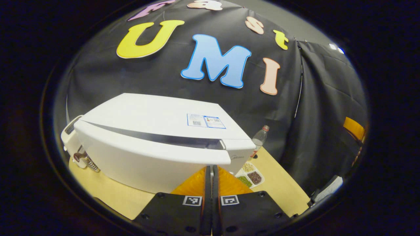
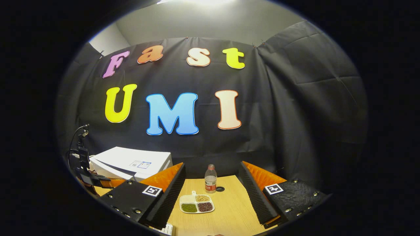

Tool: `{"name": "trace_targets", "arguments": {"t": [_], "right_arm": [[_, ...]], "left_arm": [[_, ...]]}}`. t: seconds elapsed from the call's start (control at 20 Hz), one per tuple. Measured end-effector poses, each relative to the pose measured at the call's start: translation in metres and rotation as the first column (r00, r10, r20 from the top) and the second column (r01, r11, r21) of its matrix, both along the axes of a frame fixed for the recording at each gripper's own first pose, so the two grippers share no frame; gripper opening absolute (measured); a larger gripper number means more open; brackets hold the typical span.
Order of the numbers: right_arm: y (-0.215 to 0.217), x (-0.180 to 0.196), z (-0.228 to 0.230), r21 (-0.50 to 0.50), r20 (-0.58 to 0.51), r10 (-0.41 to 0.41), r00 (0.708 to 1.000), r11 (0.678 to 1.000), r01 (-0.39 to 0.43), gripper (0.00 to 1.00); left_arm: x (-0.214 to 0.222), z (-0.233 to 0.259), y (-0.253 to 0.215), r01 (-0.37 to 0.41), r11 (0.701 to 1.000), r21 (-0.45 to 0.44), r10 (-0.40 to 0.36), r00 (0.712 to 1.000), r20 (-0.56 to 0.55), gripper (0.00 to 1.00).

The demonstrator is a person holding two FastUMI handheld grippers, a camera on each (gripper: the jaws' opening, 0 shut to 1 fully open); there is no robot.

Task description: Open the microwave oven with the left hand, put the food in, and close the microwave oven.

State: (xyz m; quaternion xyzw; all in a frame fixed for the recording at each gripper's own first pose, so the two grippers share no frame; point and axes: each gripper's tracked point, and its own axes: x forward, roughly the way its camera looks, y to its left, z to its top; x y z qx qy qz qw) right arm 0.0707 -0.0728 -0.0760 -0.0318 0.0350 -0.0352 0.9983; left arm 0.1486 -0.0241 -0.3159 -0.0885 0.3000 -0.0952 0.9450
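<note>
The left gripper is hovering with fingers pressed together at the microwave oven door's edge; its stiff door probably needs hooking there. The divided food tray, light and spillable, is sitting between the right gripper's spread fingers.

Black cloth booth wall draped in folds across centre and right of frame, pale grey plaster wall above, bright ceiling light at top centre, light wooden tabletop at bottom centre.
</note>
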Motion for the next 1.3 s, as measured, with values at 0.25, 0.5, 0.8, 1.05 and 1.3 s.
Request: {"name": "trace_targets", "arguments": {"t": [0.25,0.5,0.8,1.05,1.3], "right_arm": [[0.001,0.007,-0.003,0.002,-0.012,0.003,1.0,1.0,-0.003,0.98],[0.012,0.007,-0.004,-0.009,-0.015,0.013,1.0,1.0,-0.013,0.98],[0.022,0.002,0.0,-0.023,-0.013,0.017,1.0,1.0,-0.018,0.98],[0.05,-0.003,0.014,-0.016,0.007,0.049,0.999,0.999,-0.049,0.98],[0.096,-0.011,0.047,0.015,0.039,0.128,0.991,0.992,-0.129,0.98]], "left_arm": [[0.013,-0.006,0.002,-0.025,1.0,0.018,0.025,1.0,-0.006,0.05],[0.022,-0.006,0.001,-0.007,0.996,0.087,0.004,0.999,0.035,0.07],[0.027,-0.006,0.001,0.009,0.998,0.062,-0.01,1.0,0.023,0.07],[0.017,0.066,0.025,-0.041,0.995,0.087,0.028,0.989,0.147,0.07],[-0.023,0.225,0.09,-0.178,0.97,0.166,0.094,0.903,0.419,0.07]]}}
